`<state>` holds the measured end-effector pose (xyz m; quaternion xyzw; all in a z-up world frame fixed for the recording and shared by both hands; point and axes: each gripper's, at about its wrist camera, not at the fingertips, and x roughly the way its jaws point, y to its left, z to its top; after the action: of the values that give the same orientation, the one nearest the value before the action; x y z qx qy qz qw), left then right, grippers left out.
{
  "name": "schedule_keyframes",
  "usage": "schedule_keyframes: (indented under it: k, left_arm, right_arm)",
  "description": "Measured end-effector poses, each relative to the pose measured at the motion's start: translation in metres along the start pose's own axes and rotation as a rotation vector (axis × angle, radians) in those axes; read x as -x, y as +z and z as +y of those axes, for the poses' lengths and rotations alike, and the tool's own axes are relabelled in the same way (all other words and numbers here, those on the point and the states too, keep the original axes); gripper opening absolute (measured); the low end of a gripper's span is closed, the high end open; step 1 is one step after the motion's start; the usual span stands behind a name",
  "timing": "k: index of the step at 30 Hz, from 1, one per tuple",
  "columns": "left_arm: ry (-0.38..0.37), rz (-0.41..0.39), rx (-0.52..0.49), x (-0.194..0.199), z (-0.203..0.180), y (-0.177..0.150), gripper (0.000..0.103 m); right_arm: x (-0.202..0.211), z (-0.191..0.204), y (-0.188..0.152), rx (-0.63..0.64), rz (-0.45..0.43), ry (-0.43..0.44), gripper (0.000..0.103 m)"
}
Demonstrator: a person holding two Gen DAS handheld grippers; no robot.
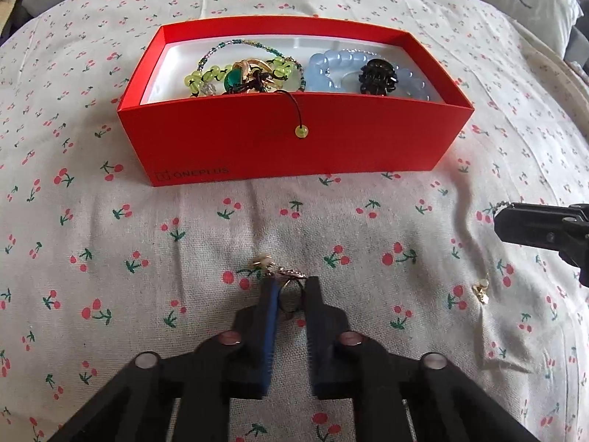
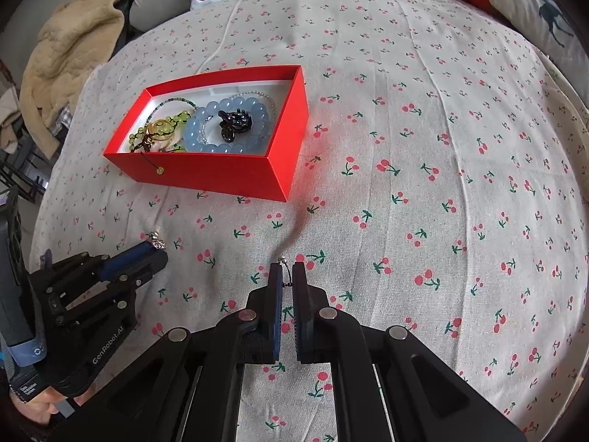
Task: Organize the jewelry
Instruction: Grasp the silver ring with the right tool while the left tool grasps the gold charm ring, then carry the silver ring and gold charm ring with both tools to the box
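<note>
Right up close, my left jaws (image 1: 291,287) are pinched on a small gold ring (image 1: 291,296), the band sitting between the tips and its sparkly top (image 1: 292,273) poking out just past them. Touching that, on the cherry-print bedsheet (image 1: 368,228), is a little pale charm (image 1: 263,260).

My right jaws (image 2: 288,276) are clamped too, gripping a thin dark cord (image 2: 289,283) with a tiny silvery bead (image 2: 282,258) sticking out at the tips. What the cord belongs to, can't tell.

Ahead of both sits the red box (image 1: 294,147), well apart from either pair of jaws. Inside: a yellow-green bead string (image 1: 206,77), a green stone piece (image 1: 233,79), a pale blue bead bracelet (image 1: 331,72) and a black claw clip (image 1: 377,75). One green bead (image 1: 301,132) dangles over the front wall. Another small gold bit (image 1: 481,291) lies on the sheet off to my right.
</note>
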<state>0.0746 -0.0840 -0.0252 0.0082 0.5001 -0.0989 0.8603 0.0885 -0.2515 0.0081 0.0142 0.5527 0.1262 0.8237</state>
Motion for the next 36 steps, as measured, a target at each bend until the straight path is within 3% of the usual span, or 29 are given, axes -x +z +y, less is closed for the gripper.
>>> schedule_keyframes:
  k: [7, 13, 36]
  left_arm:
    - [-0.09, 0.032, 0.036, 0.013, 0.012, -0.004, 0.0]
    - [-0.12, 0.015, 0.074, 0.029, 0.028, -0.007, 0.0]
    - [-0.126, -0.116, 0.189, 0.067, 0.05, 0.046, 0.0]
  right_arm:
    - [0.002, -0.004, 0.002, -0.011, -0.009, 0.002, 0.005]
    - [0.005, 0.004, 0.005, -0.004, -0.019, 0.015, 0.005]
    - [0.049, 0.03, 0.044, -0.094, -0.197, 0.149, 0.005]
